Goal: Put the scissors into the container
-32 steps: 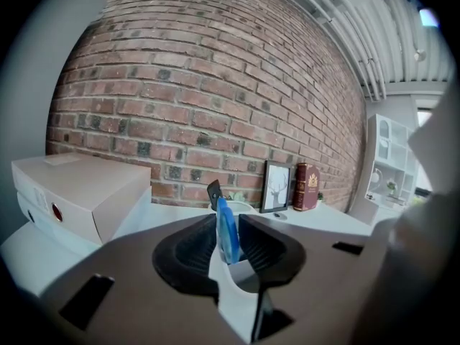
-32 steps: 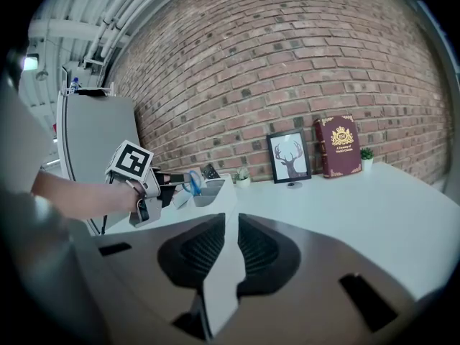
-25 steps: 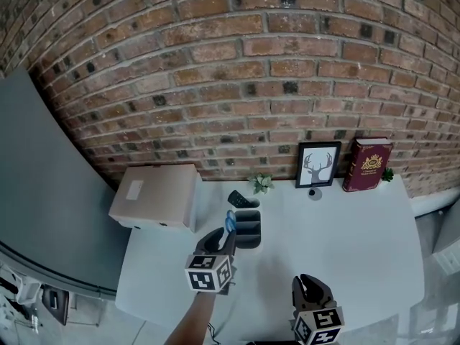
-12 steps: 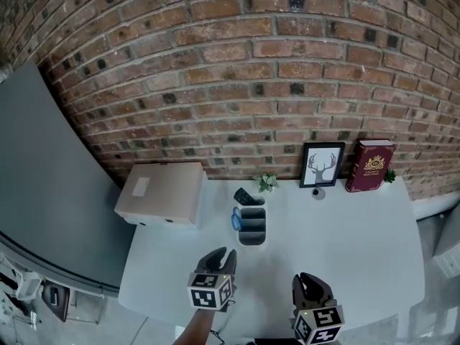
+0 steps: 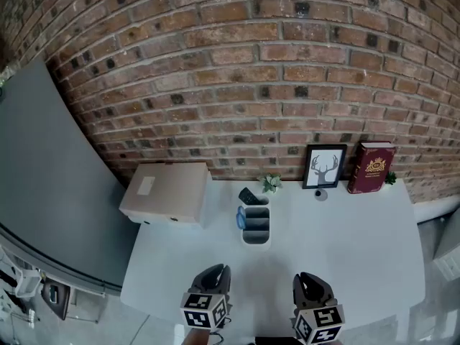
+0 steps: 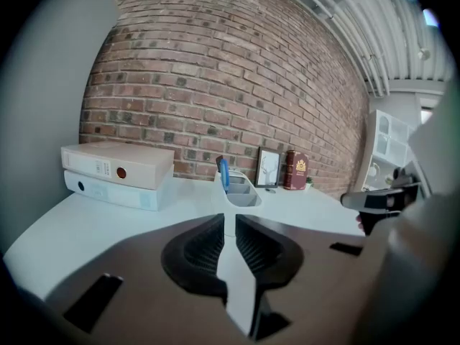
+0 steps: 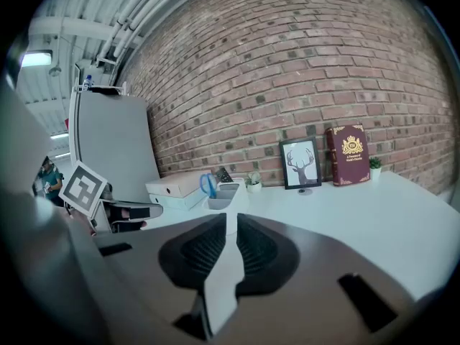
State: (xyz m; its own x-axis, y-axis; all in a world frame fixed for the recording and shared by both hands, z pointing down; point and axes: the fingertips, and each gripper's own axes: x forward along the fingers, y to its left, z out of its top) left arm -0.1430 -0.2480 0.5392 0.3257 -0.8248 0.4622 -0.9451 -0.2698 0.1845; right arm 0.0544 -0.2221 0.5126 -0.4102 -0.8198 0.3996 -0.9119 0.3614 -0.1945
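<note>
Scissors (image 5: 240, 218) stand blue handles up in the container (image 5: 256, 241), at its left side, so I judge the job done. My left gripper (image 5: 218, 272) and right gripper (image 5: 309, 282) hang on my side of the container, well apart from it over the table (image 5: 359, 236). Each has its jaws drawn close together on nothing. I see nothing left to do.

Blue scissors (image 5: 240, 218) (upright) in container (image 5: 256, 241)
</note>
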